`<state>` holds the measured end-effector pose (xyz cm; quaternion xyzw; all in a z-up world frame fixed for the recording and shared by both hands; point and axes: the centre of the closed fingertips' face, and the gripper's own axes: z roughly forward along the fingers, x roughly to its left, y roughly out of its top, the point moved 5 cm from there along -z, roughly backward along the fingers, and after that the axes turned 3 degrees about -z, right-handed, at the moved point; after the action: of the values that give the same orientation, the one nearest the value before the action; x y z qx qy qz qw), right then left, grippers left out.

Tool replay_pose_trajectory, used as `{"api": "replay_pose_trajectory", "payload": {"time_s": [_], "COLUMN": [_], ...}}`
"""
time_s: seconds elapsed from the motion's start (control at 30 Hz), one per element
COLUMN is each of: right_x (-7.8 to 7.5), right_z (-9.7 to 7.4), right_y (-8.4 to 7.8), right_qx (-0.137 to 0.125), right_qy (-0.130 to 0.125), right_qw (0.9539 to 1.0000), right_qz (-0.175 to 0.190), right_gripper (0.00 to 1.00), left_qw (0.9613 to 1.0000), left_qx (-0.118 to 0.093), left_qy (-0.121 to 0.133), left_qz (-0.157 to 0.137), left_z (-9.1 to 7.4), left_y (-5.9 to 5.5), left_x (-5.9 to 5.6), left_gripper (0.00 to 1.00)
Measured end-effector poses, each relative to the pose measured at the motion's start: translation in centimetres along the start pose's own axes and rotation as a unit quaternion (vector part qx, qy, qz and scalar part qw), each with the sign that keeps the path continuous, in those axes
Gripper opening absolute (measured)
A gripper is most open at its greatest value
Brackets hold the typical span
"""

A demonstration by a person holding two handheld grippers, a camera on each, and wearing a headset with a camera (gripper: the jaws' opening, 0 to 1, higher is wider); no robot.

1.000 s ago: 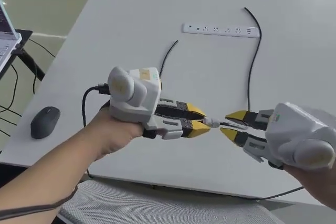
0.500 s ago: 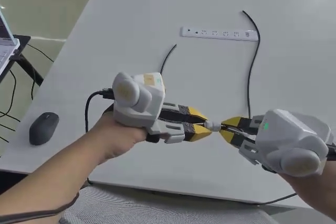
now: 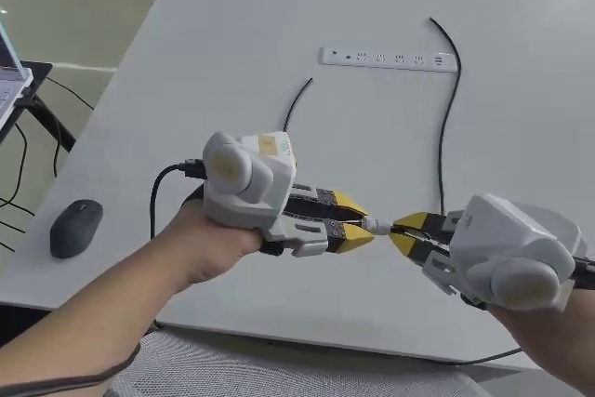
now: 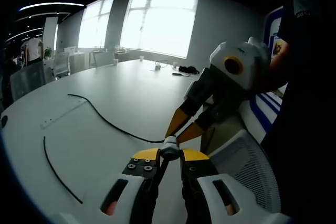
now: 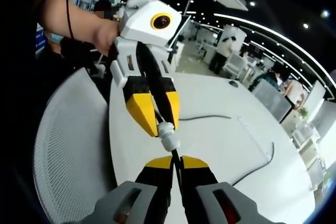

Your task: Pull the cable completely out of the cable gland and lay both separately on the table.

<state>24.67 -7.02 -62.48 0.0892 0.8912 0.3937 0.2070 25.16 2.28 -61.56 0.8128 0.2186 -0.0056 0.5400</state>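
Note:
A small white cable gland [image 3: 375, 224] is held in the air over the table's near edge, with my left gripper [image 3: 361, 227] shut on it. In the left gripper view the gland [image 4: 169, 144] sits between that gripper's yellow tips [image 4: 169, 154]. My right gripper [image 3: 402, 230] faces it tip to tip and is shut on the thin black cable [image 5: 177, 155] just beside the gland [image 5: 169, 139]. A long black cable [image 3: 448, 118] curves across the table toward the right gripper.
A white power strip [image 3: 389, 59] lies at the back of the white table [image 3: 232, 34]. A short loose black cable [image 3: 296, 104] lies behind the left gripper. A black mouse [image 3: 74, 227] sits near the left edge. A mesh chair [image 3: 279, 369] is below the grippers.
My right gripper has moved left to the gland and gone from open to shut on the cable. The left gripper has barely moved.

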Motion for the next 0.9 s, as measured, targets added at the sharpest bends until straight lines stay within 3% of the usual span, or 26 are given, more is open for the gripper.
{"api": "replay_pose_trajectory", "payload": {"time_s": [0.6,0.9], "right_x": [-0.7,-1.4], "right_z": [0.2,0.2], "right_y": [-1.3,-2.4], "right_qx": [0.001,0.003], "right_qy": [-0.009,-0.02], "right_qw": [0.9981,0.9946], "right_qz": [0.06,0.102], "right_gripper": [0.0,0.0], "left_qw": [1.0,0.9999], "left_qx": [0.001,-0.003], "left_qy": [0.004,0.006], "left_qz": [-0.009,-0.012], "left_z": [0.2,0.2], "left_y": [0.0,0.1], "left_x": [0.2,0.5], "left_gripper": [0.15,0.15]}}
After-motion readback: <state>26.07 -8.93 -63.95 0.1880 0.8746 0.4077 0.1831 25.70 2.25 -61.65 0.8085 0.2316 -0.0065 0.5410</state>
